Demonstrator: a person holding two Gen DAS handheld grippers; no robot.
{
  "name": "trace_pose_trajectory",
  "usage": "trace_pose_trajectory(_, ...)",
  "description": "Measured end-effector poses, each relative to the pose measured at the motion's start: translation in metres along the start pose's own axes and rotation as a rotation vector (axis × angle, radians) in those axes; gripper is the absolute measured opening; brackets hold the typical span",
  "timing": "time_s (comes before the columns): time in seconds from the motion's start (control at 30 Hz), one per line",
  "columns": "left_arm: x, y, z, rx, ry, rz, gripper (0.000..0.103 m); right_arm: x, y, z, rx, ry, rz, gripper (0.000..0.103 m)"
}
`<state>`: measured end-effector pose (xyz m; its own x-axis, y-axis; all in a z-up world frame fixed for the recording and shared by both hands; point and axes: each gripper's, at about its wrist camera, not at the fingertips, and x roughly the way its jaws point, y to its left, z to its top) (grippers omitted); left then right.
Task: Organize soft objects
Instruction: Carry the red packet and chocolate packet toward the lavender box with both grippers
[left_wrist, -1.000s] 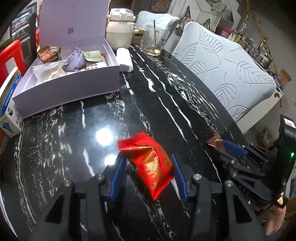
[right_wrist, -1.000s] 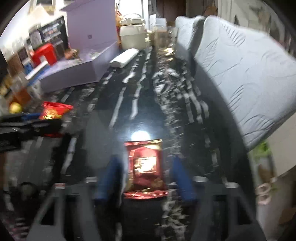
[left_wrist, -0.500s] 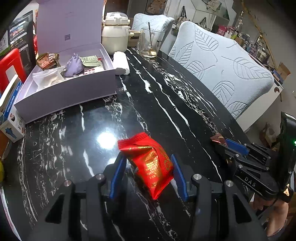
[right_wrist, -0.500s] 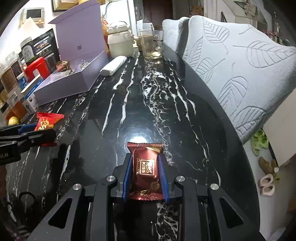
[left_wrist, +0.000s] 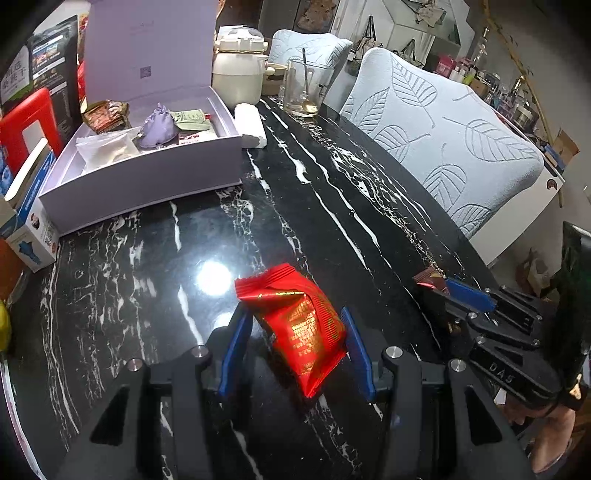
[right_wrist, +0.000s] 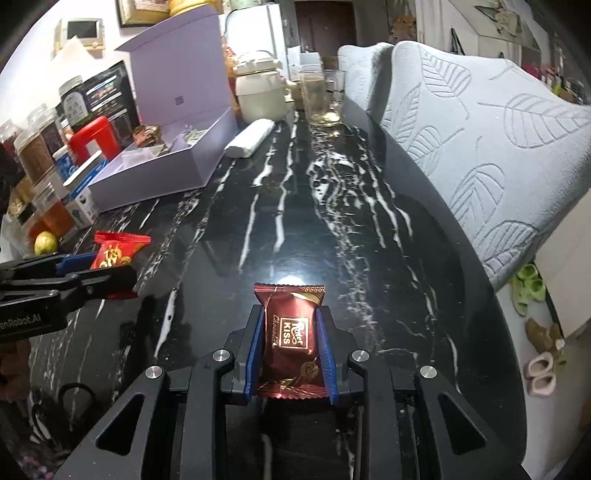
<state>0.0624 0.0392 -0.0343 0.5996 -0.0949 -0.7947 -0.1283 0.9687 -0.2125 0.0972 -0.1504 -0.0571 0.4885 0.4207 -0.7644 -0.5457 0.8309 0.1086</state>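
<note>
My left gripper (left_wrist: 293, 332) is shut on a red snack packet (left_wrist: 295, 325) and holds it above the black marble table (left_wrist: 332, 206). My right gripper (right_wrist: 290, 332) is shut on a dark red chocolate packet (right_wrist: 290, 332), also above the table. In the right wrist view the left gripper (right_wrist: 96, 271) with the red packet (right_wrist: 116, 251) shows at the left. In the left wrist view the right gripper (left_wrist: 443, 291) with the chocolate packet (left_wrist: 426, 277) shows at the right. An open lilac box (left_wrist: 147, 184) at the far left holds several soft packets and a purple pouch (left_wrist: 159, 127).
A white rolled cloth (left_wrist: 251, 125), a cream pot (left_wrist: 238, 74) and a glass with a spoon (left_wrist: 303, 90) stand behind the box. Jars and cartons (right_wrist: 48, 155) line the left edge. Pale leaf-pattern chairs (left_wrist: 443, 129) border the right side.
Both grippers keep their packets. The views have shifted a little nearer the box, and the right wrist view, blurred a second ago, is sharp.
</note>
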Motion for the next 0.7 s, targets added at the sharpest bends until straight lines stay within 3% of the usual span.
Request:
trace_pose_trajectory(0.27, -0.004, 0.008, -0.004, -0.013, -0.006, 0.003, 0.049, 0.009, 0.008, -0.007, -0.002, 0.035, -0.007, 0.029)
trace_pose_trajectory(0.33, -0.005, 0.008, -0.005, -0.014, -0.005, -0.002, 0.049, 0.009, 0.009, -0.007, -0.004, 0.041, -0.011, 0.034)
trace_pose_trajectory(0.4, -0.005, 0.009, -0.005, -0.014, -0.005, -0.003, 0.049, 0.009, 0.013, -0.008, -0.016, 0.045, -0.011, 0.047)
trace_pose_trajectory(0.53, -0.004, 0.01, -0.005, -0.019, -0.004, -0.005, 0.049, 0.009, 0.02, -0.013, -0.069, 0.05, -0.035, 0.054)
trace_pose_trajectory(0.63, -0.004, 0.01, -0.005, -0.02, -0.001, -0.007, 0.049, 0.008, 0.022, -0.017, -0.069, 0.028, -0.062, 0.051)
trace_pose_trajectory(0.7, -0.005, 0.011, -0.006, -0.021, -0.002, -0.007, 0.049, 0.006, 0.021, -0.017, -0.054, 0.023, -0.079, 0.03)
